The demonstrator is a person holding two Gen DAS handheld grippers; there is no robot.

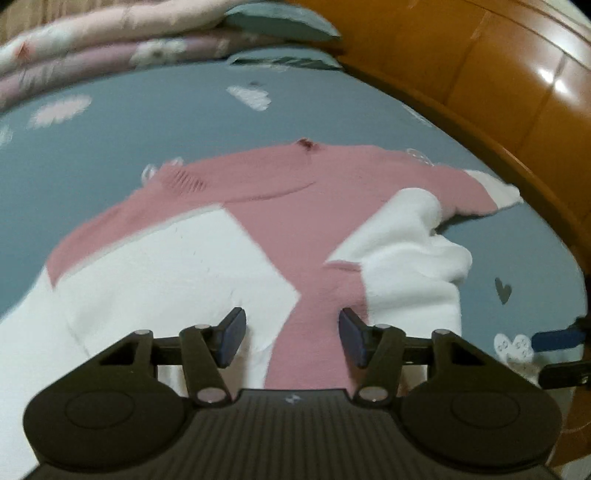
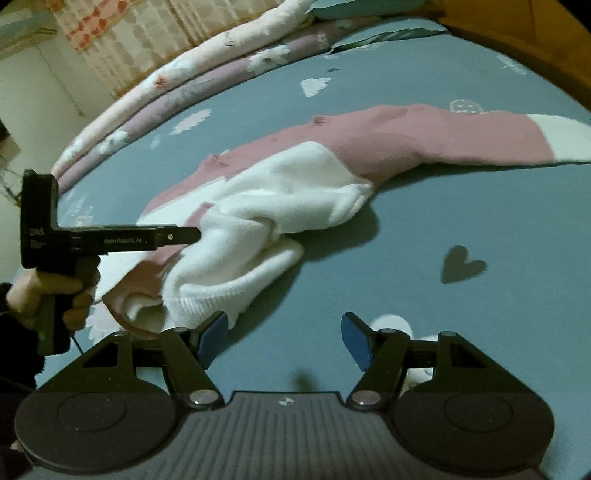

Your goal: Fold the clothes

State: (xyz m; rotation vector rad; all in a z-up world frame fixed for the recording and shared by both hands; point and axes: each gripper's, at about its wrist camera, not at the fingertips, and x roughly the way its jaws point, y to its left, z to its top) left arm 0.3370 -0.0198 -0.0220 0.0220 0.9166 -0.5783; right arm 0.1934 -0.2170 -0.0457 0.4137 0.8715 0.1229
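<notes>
A pink and white sweater (image 1: 288,221) lies spread on the blue-grey bed sheet (image 1: 147,122), collar at the far side. One white sleeve (image 1: 402,251) is folded in over the body; the other sleeve's white cuff (image 1: 498,190) reaches to the right. My left gripper (image 1: 291,332) is open just above the sweater's near part, holding nothing. In the right wrist view the sweater (image 2: 295,177) lies ahead and left, its white hem (image 2: 207,299) bunched near my open right gripper (image 2: 282,338), which hovers empty over the sheet. The left gripper (image 2: 110,240) shows side-on there, over the sweater.
A folded pink and lilac floral quilt (image 2: 192,85) lies along the bed's far side, with a teal pillow (image 1: 280,22) beside it. An orange wooden bed frame (image 1: 498,74) curves along the right. The sheet (image 2: 443,229) has heart and flower prints.
</notes>
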